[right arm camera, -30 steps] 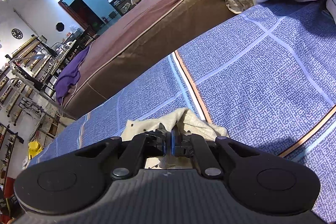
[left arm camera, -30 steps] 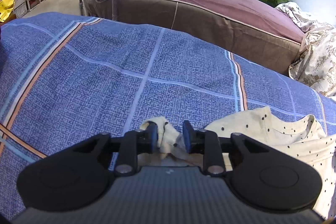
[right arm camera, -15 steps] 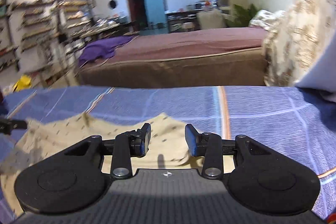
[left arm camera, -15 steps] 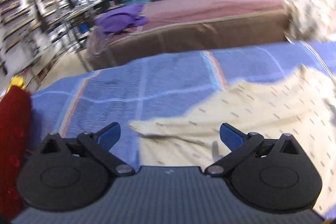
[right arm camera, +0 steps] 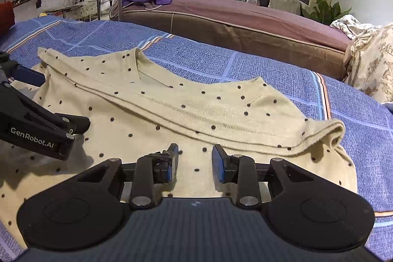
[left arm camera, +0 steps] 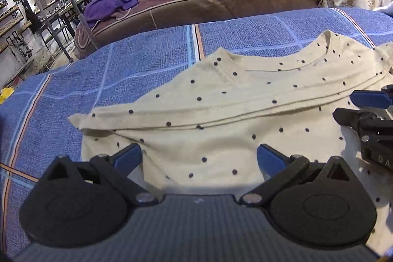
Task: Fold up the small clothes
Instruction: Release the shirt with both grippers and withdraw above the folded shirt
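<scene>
Cream cotton with dark dots: your small shirt (left arm camera: 221,100) lies across the middle of both frames on the blue checked bedspread (left arm camera: 147,58), with one fold laid over it, the folded edge running left to right just ahead of your fingers.

Your left gripper (left arm camera: 199,158) stands as wide as it goes, nothing between its pads. Your right gripper (right arm camera: 195,161) is about half open and narrowing, with only flat cloth below it, none pinched.

Watch the rolled-up end at the right of the right wrist frame: I judge that if you drag a finger through there, the layer could curl back and spoil the fold. Pinching only the top layer could also pull the two apart. The tools sit close together, so they could collide.

Readable writing: "GenRobot.AI" on the tool at left in the right wrist frame; "SAY" and "FAMILY" on the wall at upper left.
</scene>
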`<state>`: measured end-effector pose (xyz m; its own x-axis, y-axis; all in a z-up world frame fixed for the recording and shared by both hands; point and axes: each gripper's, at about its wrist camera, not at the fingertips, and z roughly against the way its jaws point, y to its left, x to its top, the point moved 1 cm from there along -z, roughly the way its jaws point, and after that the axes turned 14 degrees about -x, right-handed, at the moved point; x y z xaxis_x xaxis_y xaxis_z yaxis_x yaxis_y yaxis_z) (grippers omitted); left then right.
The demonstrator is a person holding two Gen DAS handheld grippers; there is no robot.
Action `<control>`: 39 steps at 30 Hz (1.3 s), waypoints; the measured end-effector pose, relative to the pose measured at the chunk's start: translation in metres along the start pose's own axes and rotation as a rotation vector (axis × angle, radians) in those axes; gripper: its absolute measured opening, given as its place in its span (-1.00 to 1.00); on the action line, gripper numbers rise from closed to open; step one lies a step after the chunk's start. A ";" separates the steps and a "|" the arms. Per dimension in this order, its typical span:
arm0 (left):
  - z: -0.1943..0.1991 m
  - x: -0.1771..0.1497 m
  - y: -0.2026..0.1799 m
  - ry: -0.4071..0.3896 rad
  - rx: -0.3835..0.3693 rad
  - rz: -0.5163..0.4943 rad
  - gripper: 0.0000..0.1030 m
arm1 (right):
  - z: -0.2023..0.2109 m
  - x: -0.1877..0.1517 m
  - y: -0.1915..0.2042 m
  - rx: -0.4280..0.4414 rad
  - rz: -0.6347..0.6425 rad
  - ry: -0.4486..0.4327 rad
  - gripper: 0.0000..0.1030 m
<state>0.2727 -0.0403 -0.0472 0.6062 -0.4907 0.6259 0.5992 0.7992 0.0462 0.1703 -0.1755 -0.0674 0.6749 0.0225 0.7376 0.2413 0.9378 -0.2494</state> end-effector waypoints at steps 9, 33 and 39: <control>-0.027 0.038 0.033 -0.047 0.073 0.101 1.00 | -0.041 0.041 -0.008 -0.050 -0.037 -0.023 0.20; 0.104 -0.092 0.063 -0.040 0.161 0.204 1.00 | -0.039 0.025 -0.033 -0.073 -0.048 0.026 0.12; 0.133 -0.127 0.073 -0.051 0.117 0.216 1.00 | -0.041 0.057 -0.094 -0.338 -0.272 -0.044 0.48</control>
<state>0.1702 0.1265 -0.0196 0.6844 -0.2883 0.6697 0.3924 0.9198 -0.0050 0.2146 -0.2765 -0.0272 0.5264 -0.1879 0.8292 0.6262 0.7454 -0.2286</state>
